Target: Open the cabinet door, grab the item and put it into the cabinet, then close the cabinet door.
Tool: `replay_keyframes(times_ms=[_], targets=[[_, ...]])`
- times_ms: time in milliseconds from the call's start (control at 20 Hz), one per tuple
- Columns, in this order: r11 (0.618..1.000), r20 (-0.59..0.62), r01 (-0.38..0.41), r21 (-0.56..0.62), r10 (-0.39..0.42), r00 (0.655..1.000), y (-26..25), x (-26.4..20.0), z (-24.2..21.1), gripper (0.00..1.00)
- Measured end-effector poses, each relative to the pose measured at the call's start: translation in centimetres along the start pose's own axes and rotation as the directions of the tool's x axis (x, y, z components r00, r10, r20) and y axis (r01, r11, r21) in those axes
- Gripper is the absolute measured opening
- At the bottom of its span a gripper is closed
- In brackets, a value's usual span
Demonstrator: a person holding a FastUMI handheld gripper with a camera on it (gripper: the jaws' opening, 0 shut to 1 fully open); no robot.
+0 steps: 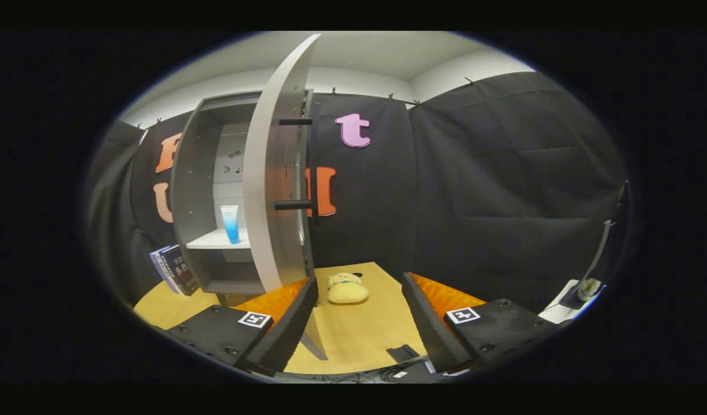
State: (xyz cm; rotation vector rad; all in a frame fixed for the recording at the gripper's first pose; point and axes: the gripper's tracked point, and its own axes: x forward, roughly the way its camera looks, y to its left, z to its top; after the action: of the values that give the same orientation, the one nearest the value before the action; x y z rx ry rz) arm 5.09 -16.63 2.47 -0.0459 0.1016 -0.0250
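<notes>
Gripper view: the gripper [359, 311] hangs above the table [353, 340] with its fingers [290, 323] spread wide and nothing between them. Just beyond the fingers, out in the gap, a yellow plush toy [347, 288] lies on the table, untouched. The cabinet door [275, 173] stands swung open, edge-on, its lower corner right by the left finger, and its dark handle [296, 162] sticks out on the side away from the cabinet. Behind the door sits the cabinet [200, 190], grey and open-fronted. On the cabinet's shelf [215, 241] a blue-and-white tube [230, 223] stands upright. Against the cabinet's far side from the door, some books [173, 270] lean tilted on the table.
</notes>
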Motion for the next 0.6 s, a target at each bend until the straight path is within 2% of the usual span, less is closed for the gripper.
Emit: replay_keyframes(times_ms=[150,600], targets=[[1.0,-0.004,-0.031,-0.001,0.031,1.0,3.1,-0.4,-0.4,0.95],[0.982,-0.023,-0.19,0.0,0.19,0.982,14.6,0.7,-1.0,0.95]])
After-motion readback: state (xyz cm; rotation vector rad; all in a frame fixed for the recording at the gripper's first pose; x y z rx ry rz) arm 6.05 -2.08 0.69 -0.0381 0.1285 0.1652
